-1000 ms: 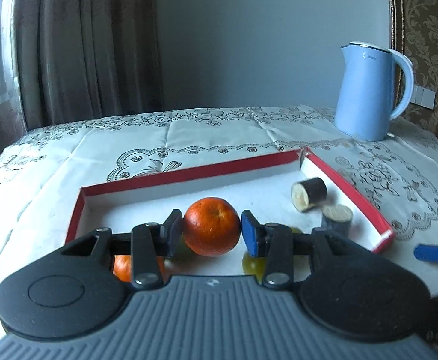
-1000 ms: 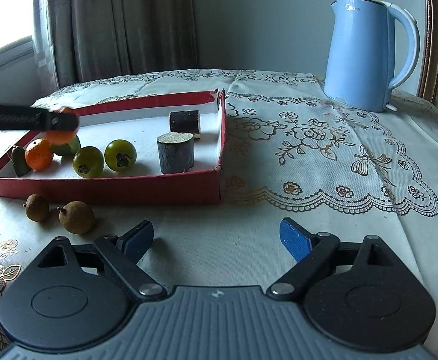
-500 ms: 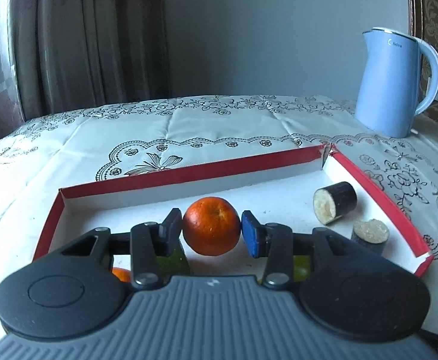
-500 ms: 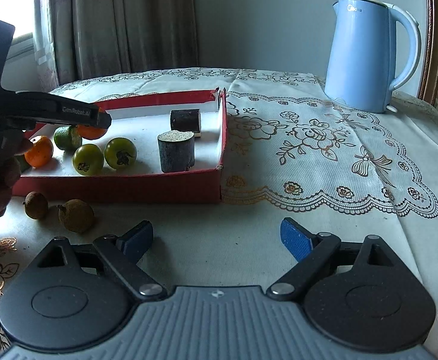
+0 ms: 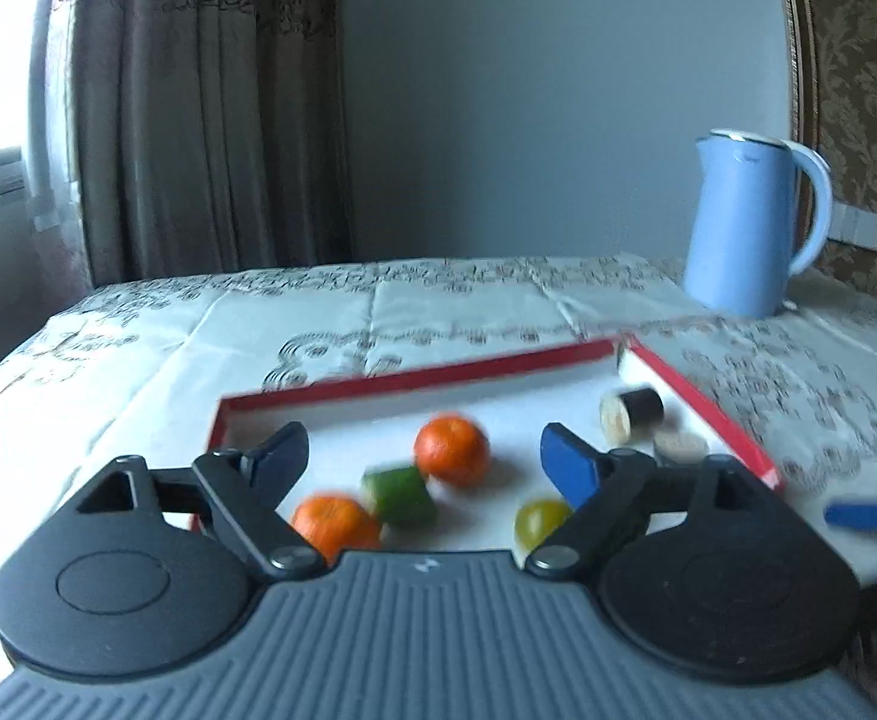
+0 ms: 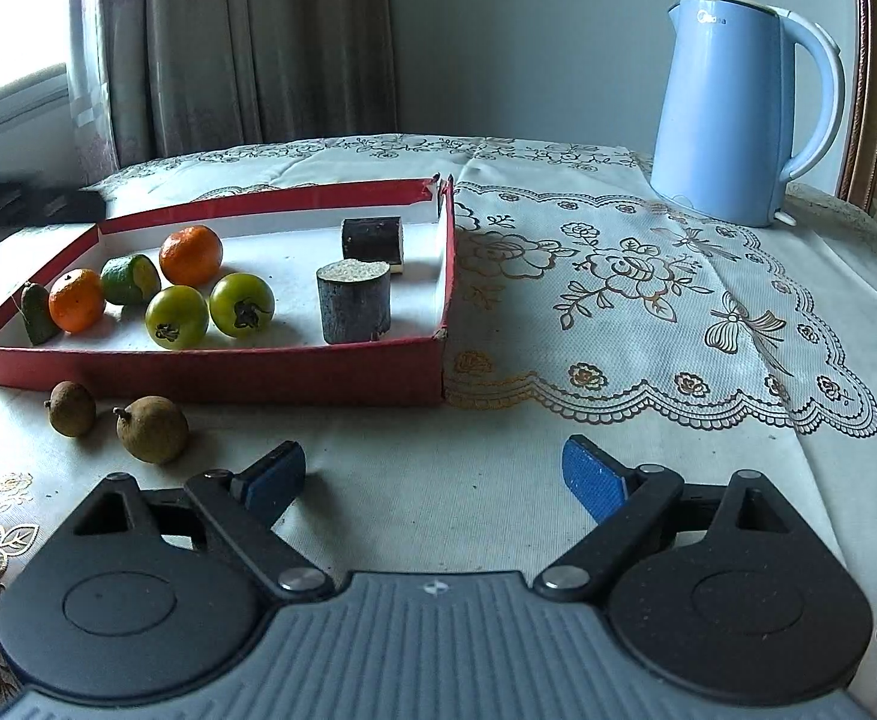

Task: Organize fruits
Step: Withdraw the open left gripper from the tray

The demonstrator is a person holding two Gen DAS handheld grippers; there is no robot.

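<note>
Released from the left gripper, fingers now apart, the orange sits in the red tray; right gripper fingers apart; only its view shows two brown fruits outside.

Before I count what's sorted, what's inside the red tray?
In the tray: two oranges, two green tomatoes, a green chunk, a small green piece, two dark cylinders. The near wall hides some floor.

left gripper: black linkage arms, blue pads, silver pivot screws, ribbed grey base | right gripper: same build, round black discs, small white logo
</note>
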